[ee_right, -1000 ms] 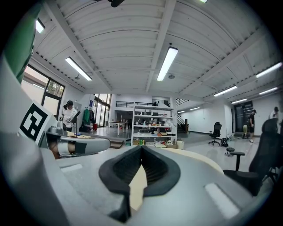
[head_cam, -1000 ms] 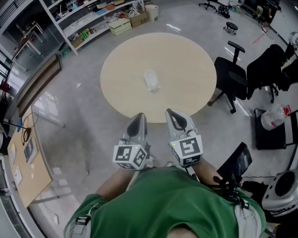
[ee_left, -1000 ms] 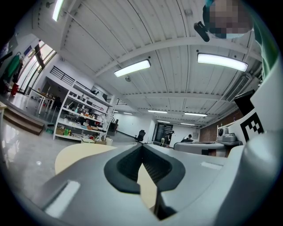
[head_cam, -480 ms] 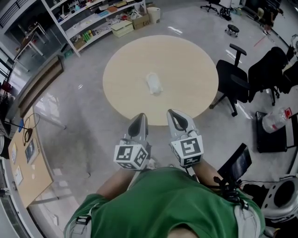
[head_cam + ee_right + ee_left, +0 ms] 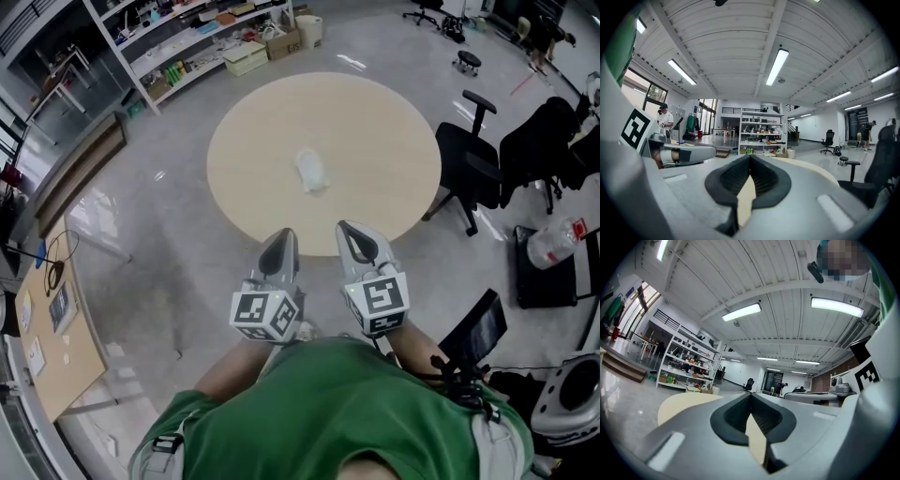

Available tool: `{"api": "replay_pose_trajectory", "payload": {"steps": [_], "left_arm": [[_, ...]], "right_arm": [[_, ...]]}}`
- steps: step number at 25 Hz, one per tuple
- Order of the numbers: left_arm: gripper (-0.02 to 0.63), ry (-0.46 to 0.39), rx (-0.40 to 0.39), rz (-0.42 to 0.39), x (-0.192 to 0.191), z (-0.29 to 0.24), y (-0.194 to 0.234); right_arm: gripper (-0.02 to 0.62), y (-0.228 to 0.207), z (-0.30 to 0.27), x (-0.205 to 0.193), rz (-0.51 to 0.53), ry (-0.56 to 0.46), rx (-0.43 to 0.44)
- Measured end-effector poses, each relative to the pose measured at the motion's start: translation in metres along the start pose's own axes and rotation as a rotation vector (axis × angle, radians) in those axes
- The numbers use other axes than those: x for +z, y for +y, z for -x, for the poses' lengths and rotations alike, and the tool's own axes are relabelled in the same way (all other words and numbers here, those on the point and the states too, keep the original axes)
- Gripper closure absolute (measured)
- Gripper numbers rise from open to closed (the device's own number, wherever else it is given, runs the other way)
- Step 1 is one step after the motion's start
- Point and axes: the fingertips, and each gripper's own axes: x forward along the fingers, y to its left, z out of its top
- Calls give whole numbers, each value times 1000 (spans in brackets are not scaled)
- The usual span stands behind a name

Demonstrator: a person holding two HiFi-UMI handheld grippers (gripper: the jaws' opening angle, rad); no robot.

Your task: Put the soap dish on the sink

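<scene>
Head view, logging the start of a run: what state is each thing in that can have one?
left gripper: shut, empty, held short of the round table.
right gripper: shut, empty, beside the left one.
pale item, likely the soap dish: lying near the table's middle, untouched.
office chair: upright, unoccupied, at the table's right edge.

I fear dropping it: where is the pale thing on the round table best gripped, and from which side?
Probably across its long sides, coming from the near edge. The pale thing lies flat near the centre of the table, its long axis running roughly away from the person, so jaws from there would span its narrow width. Finer shape is too small to tell.
</scene>
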Motion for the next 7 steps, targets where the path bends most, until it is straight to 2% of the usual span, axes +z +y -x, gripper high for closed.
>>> {"api": "replay_pose_trajectory", "payload": {"steps": [7], "left_arm": [[600, -6, 3, 9, 2, -14, 11]], "right_arm": [[592, -6, -18, 2, 9, 0, 1]]}}
